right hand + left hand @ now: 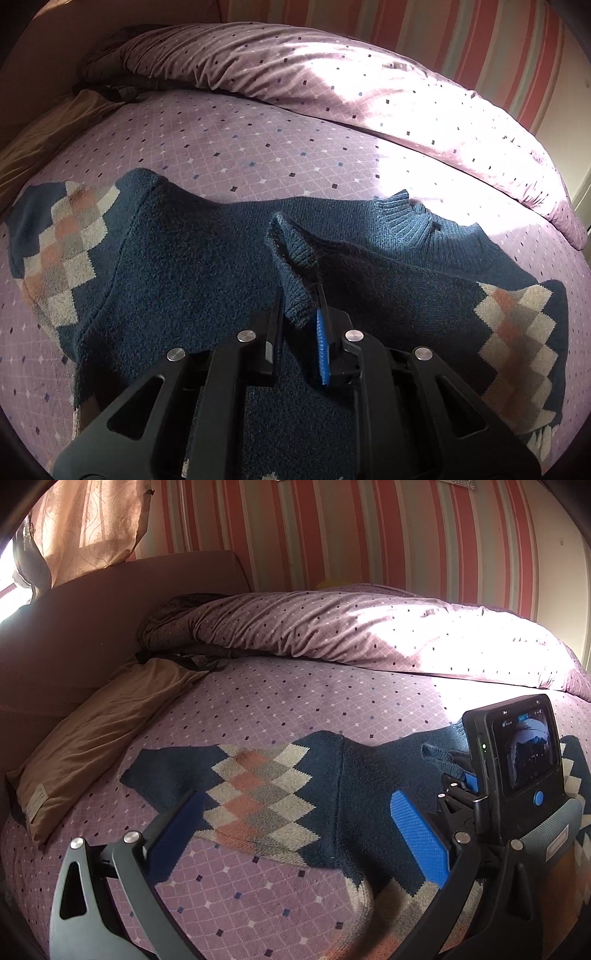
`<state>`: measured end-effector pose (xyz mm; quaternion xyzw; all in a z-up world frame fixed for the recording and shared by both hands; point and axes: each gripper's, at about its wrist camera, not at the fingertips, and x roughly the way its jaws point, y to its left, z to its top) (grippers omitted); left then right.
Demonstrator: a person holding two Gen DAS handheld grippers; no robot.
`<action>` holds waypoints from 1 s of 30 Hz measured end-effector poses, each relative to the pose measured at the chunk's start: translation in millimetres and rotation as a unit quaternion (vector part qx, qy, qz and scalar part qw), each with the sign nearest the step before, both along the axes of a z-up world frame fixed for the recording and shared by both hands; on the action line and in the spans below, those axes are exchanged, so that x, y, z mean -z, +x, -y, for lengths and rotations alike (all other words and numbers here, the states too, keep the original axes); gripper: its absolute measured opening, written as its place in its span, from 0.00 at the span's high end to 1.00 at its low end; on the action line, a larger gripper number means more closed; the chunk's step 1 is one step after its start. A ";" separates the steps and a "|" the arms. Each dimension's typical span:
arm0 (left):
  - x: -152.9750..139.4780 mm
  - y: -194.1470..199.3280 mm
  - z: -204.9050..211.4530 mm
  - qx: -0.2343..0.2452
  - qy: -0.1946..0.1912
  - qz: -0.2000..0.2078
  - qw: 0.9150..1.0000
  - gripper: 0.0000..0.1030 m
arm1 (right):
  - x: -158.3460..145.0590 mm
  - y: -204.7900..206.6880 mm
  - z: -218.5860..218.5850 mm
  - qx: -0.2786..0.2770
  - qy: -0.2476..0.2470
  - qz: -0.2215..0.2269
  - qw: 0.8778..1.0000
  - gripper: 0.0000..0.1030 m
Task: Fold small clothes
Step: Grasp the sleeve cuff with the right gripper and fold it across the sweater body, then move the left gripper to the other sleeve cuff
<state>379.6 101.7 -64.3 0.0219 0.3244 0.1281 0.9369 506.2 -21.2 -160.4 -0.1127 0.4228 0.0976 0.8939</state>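
Observation:
A small dark blue knit sweater with an argyle pattern of cream, orange and grey lies spread on the purple bed. My left gripper is open and empty, hovering over the sweater's left sleeve. In the right wrist view my right gripper is shut on the ribbed cuff of the right sleeve and holds it folded over the sweater's body. The collar lies beyond it. The right gripper also shows in the left wrist view, with its camera body above it.
A bunched purple duvet lies across the far side of the bed. A tan pillow rests at the left against the headboard. A striped wall and a curtain stand behind. Bare patterned sheet lies between sweater and duvet.

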 end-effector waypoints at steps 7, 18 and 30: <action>13.2 -0.3 -23.5 -0.003 -0.020 -0.009 1.000 0.01 | -18.2 -25.0 7.6 0.014 0.017 0.035 0.999 0.04; 29.7 -0.2 -143.9 -0.017 -0.062 -0.019 0.998 0.01 | -74.9 -95.8 22.9 0.010 0.053 0.103 0.993 0.03; 60.8 32.8 -307.7 -0.085 -0.062 -0.077 0.991 0.01 | -99.4 -116.0 46.5 0.001 0.054 0.130 0.990 0.03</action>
